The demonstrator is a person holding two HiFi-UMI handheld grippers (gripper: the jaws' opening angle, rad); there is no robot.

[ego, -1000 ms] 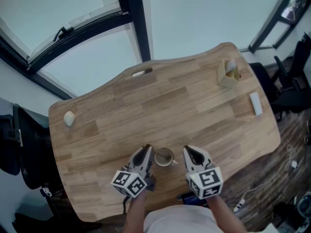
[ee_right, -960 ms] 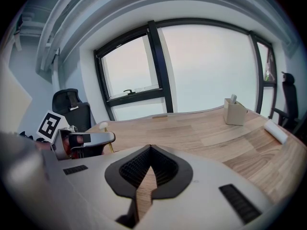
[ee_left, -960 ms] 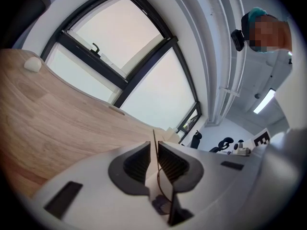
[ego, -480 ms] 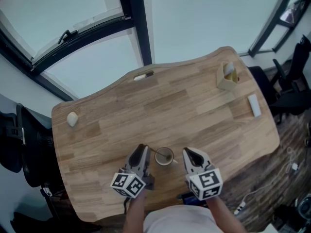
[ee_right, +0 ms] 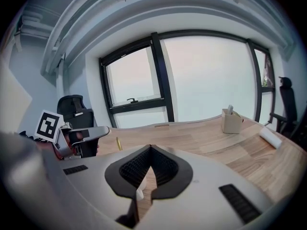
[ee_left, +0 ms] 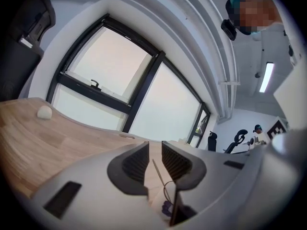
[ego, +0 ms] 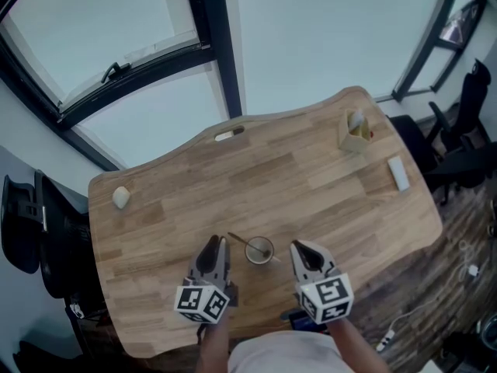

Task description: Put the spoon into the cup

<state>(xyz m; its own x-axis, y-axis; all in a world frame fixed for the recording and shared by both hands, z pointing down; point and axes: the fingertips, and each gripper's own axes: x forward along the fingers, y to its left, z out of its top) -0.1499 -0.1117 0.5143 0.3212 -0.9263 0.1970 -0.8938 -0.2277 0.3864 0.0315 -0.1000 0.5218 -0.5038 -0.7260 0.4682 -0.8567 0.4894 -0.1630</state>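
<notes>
Spoon [ego: 239, 241] rests in the cup [ego: 261, 261] on a wooden table [ego: 272, 177]. Windows [ego: 326, 37] lie beyond the cup. Beside the cup, the left gripper [ego: 216, 243] gapes empty and the right gripper [ego: 298, 247] is closed.

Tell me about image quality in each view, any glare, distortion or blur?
Head view: sharp, table evenly lit, windows washed out pale. Left gripper view: strong fisheye curving the window frame, dark corners, mosaic patch top right. Right gripper view: same fisheye, panes blown white.

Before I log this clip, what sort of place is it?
Probably an office: a wooden desk stands by large dark-framed windows, with a black office chair at its right edge.
</notes>
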